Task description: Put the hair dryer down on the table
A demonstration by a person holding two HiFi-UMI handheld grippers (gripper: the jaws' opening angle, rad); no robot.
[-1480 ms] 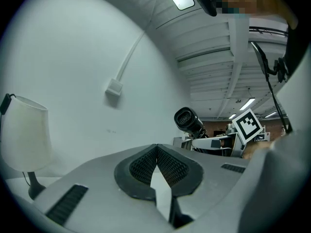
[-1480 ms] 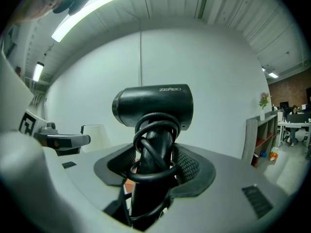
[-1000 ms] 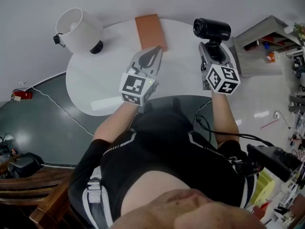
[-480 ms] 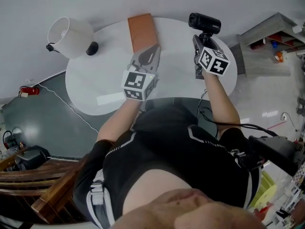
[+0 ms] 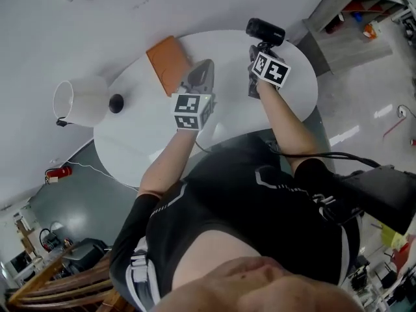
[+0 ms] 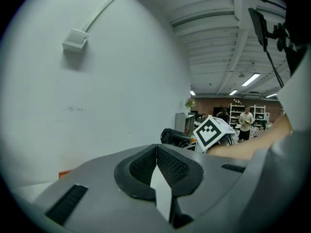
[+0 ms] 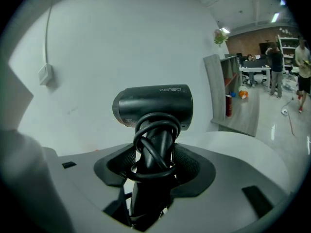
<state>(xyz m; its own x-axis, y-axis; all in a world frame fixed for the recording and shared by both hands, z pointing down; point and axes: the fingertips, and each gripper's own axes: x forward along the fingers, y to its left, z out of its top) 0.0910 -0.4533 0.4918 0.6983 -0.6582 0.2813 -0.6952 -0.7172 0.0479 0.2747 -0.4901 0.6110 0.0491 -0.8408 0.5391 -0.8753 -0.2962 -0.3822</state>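
Toward one o'clock over the round worktop (image 5: 130, 142), the right gripper (image 7: 154, 159) stands clamped on the cord-wrapped handle of the hair dryer (image 7: 153, 106), barrel uppermost. Best lower it onto bare surface, lay it sideways, then release. The left gripper (image 6: 156, 166), jaws together and empty, hovers near centre.

The hair dryer (image 7: 153, 106) was black, with a short fat round top and a thin handle that had its black cord wound round it in loops. It stood upright, top up and handle down, and the handle was pinched between the fingers (image 7: 186, 164) of the right gripper (image 7: 154, 163). It was over the far side of the round white worktop (image 5: 143, 129), near the edge.
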